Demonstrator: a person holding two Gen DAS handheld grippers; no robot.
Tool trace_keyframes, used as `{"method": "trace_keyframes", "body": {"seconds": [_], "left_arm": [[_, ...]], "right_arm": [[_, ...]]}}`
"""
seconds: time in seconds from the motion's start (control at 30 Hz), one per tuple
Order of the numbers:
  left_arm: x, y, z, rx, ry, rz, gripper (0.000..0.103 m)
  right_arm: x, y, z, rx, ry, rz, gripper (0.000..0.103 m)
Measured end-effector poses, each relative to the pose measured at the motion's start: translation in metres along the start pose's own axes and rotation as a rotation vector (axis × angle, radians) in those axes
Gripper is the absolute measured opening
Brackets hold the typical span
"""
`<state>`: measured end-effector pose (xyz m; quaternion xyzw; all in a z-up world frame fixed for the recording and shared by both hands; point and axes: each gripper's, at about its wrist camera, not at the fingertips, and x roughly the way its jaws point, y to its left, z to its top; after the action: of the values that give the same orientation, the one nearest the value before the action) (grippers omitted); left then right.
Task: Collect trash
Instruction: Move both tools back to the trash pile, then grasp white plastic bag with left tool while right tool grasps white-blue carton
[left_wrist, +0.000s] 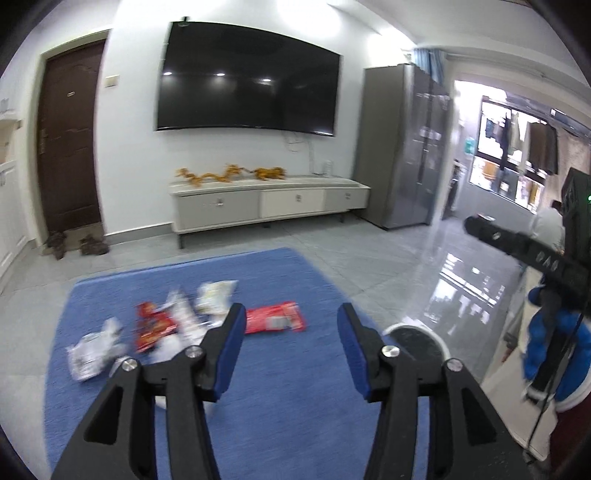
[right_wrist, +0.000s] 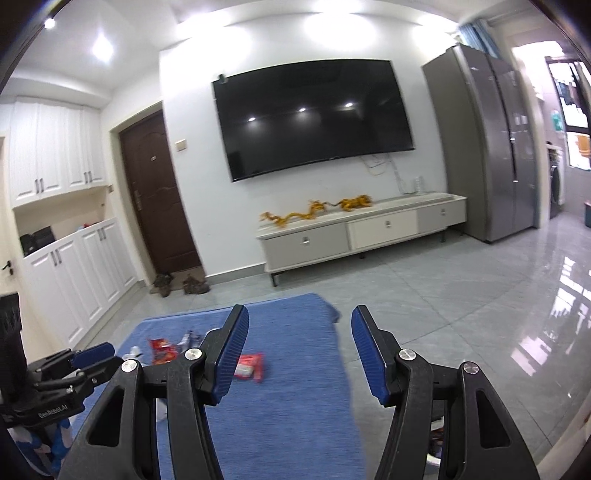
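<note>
Left wrist view: the left gripper (left_wrist: 291, 325) is held open with nothing between its pads, and the right gripper (right_wrist: 299, 339) too. Wrappers (left_wrist: 177, 325) (red and white ones) are spread on the blue rug (left_wrist: 295, 406). Picking up seems not yet begun; next, one wrapper must be reached and pinched.
</note>
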<state>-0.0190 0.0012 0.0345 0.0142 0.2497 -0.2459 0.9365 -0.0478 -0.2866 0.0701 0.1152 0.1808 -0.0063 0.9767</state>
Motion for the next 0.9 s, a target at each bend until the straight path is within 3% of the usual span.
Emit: {"method": "trace_keyframes", "body": {"seconds": [0.23,0.5,0.7,0.9], "left_arm": [[-0.013,0.104,-0.032,-0.091,0.029,0.128,0.052],[-0.013,0.205,-0.068,-0.206,0.088,0.241,0.052],[0.011,0.259,-0.085,-0.276,0.150,0.263,0.052],[0.050,0.292,-0.089,-0.306,0.206,0.202,0.052]], "right_arm": [[0.026,0.056,-0.013,-0.067,0.080,0.091,0.059],[0.075,0.115,-0.055,-0.164,0.252,0.203,0.060],[0.116,0.167,-0.104,-0.253,0.420,0.310,0.062],[0.153,0.213,-0.150,-0.351,0.556,0.389,0.064]]}}
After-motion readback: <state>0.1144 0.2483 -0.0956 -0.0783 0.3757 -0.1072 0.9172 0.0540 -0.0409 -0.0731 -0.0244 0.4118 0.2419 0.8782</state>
